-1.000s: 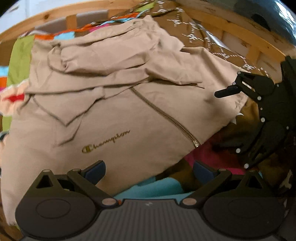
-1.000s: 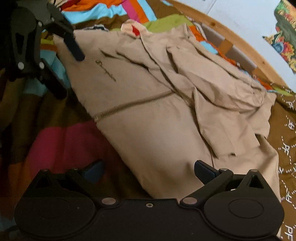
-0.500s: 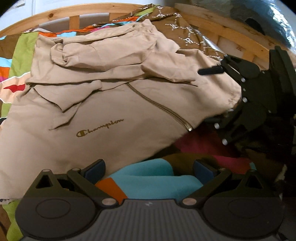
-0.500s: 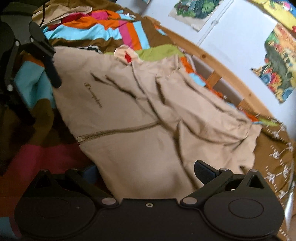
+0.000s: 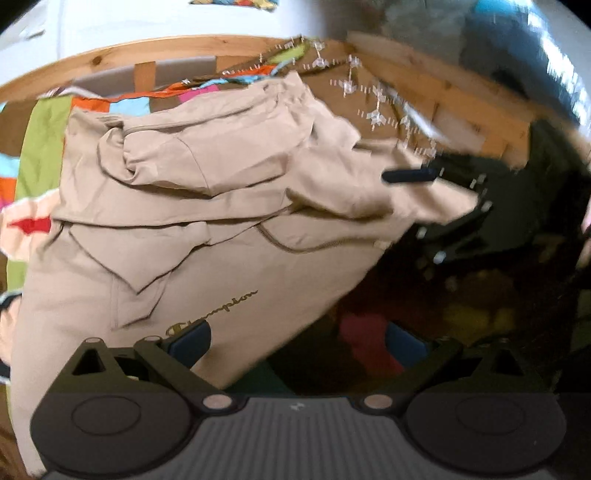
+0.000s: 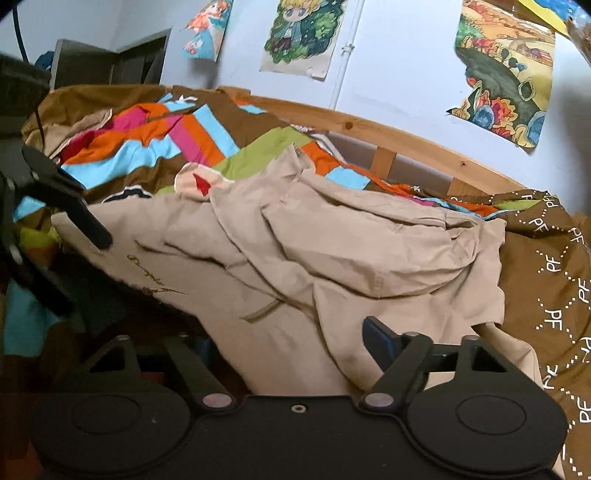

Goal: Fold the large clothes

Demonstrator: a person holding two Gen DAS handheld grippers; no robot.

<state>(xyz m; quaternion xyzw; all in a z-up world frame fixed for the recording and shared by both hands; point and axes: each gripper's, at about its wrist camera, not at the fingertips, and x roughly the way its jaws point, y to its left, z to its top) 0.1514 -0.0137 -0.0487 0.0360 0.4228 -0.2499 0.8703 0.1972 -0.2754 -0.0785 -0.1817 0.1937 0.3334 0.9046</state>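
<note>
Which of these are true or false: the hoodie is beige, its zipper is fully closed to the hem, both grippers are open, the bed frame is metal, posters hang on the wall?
1. The hoodie is beige. True.
2. Its zipper is fully closed to the hem. False: its lower end lies folded with the lifted hem.
3. The left gripper and right gripper are both open. True.
4. The bed frame is metal. False: it is wood.
5. Posters hang on the wall. True.

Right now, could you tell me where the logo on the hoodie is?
In the left wrist view the logo sits low on the hoodie, just above the left tool's left finger, below the zipper.
</note>
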